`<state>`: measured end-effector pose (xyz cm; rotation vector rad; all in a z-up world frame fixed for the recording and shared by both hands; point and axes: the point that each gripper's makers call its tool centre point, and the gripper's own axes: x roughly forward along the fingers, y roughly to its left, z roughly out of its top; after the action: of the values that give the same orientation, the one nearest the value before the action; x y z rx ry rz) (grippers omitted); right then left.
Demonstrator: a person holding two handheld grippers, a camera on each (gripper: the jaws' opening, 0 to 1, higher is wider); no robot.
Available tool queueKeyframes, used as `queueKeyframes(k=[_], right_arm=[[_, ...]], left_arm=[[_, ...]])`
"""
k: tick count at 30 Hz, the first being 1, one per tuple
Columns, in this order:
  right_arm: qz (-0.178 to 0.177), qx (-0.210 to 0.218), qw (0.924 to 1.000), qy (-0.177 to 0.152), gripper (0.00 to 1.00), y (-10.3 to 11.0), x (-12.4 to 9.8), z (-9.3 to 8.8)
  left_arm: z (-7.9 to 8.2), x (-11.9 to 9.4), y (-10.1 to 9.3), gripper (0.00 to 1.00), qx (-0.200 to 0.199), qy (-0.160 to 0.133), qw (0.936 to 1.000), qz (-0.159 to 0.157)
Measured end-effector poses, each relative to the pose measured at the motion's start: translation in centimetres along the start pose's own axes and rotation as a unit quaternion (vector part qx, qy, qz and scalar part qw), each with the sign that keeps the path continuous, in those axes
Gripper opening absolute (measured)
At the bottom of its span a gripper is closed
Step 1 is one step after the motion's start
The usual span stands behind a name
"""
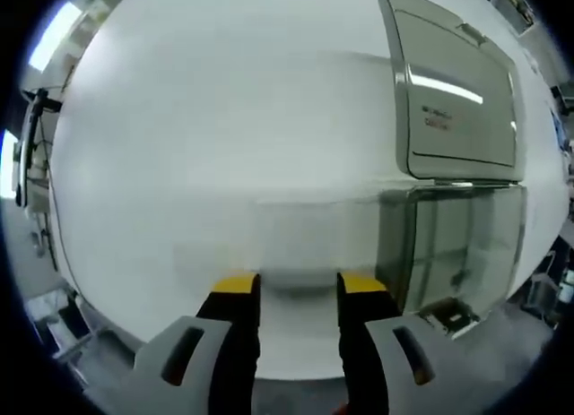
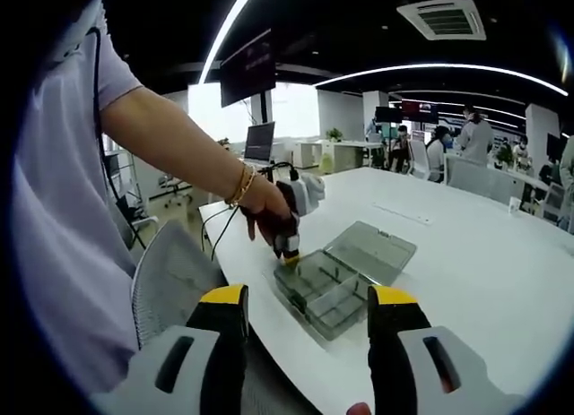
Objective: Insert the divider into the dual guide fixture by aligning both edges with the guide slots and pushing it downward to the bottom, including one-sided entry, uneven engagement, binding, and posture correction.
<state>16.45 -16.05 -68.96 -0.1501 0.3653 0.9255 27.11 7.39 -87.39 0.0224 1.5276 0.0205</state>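
A clear plastic box (image 1: 466, 245) with inner guide walls lies on the white table, its lid (image 1: 457, 92) folded open beyond it. In the left gripper view my left gripper (image 1: 299, 285) sits just left of the box. Its yellow-tipped jaws are narrowed on a faint clear sheet, the divider (image 1: 300, 240), which reaches forward over the table. In the right gripper view a hand holds the left gripper (image 2: 289, 249) at the near-left corner of the box (image 2: 327, 294). My right gripper (image 2: 308, 298) hovers open, short of the box, with nothing between its jaws.
The white table (image 2: 466, 280) stretches far to the right and behind the box. A grey mesh chair (image 2: 175, 280) stands at the table's near edge beside the person. Other desks, monitors and several people are far off at the back.
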Motion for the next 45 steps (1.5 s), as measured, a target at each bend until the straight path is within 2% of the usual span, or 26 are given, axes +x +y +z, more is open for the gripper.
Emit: queueKeyframes(k=[17, 30, 45], right_arm=[[-0.009, -0.009, 0.9999, 0.007, 0.49, -0.04, -0.35, 0.19], [-0.005, -0.012, 0.9999, 0.008, 0.49, 0.12, -0.04, 0.38], [-0.008, -0.009, 0.9999, 0.006, 0.49, 0.04, -0.16, 0.37]], left_arm=[[-0.03, -0.01, 0.00, 0.31, 0.006, -0.003, 1.0000, -0.005], [0.14, -0.34, -0.14, 0.30, -0.015, -0.009, 0.9994, -0.028], [0.39, -0.69, 0.37, 0.30, -0.022, -0.014, 0.9992, -0.031]])
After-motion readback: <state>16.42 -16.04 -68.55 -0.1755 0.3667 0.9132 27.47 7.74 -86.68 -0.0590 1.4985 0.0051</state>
